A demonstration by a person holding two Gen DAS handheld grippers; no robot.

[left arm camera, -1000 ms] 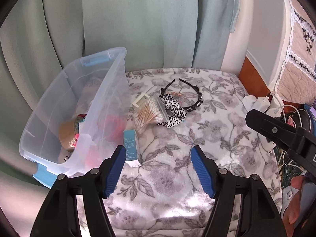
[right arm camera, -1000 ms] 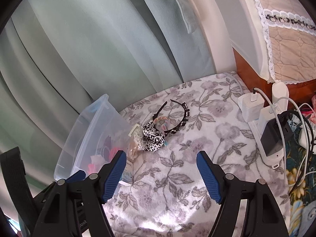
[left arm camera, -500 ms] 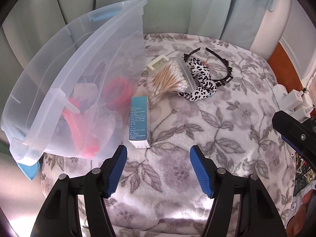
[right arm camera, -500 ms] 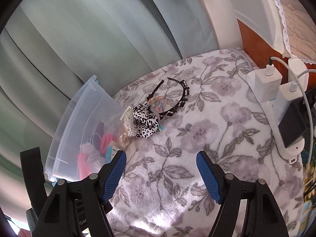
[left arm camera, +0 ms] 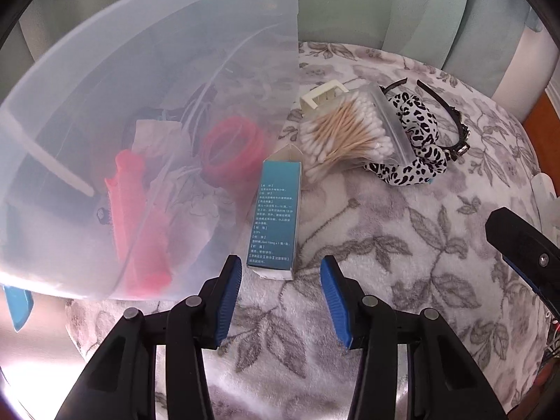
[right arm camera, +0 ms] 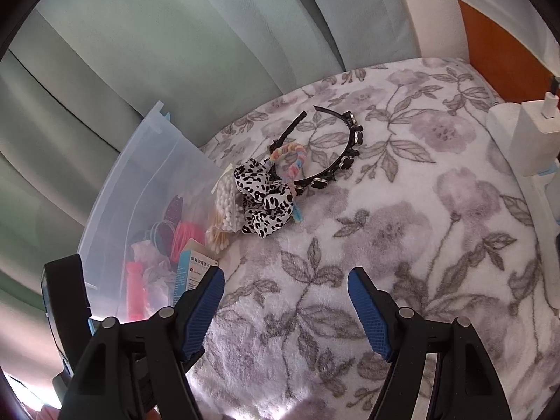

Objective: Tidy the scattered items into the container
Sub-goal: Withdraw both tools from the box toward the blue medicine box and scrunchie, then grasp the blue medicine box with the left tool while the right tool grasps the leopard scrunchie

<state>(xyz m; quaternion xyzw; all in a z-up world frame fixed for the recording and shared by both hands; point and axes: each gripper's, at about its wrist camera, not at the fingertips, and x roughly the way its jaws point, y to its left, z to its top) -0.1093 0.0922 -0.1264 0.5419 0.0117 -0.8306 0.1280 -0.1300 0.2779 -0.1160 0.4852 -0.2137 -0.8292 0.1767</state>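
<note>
my left hand-held gripper (left arm camera: 280,301) is closing, empty, just short of the teal box (left arm camera: 276,217) lying against the clear container (left arm camera: 140,70) (right hand-held gripper (right arm camera: 283,311) wide, empty); i should straddle the box before pinching.

Bin wall (left arm camera: 147,112) blocks left of box (left arm camera: 274,217); blanket (right arm camera: 402,245) to its right lies bare.

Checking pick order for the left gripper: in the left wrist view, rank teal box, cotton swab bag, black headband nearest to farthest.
From the left gripper, jaws closing with nothing between them:
1. Teal box, just ahead, beside the bin wall.
2. Cotton swab bag, behind the box, slightly right.
3. Black headband, farthest, back right.
</note>
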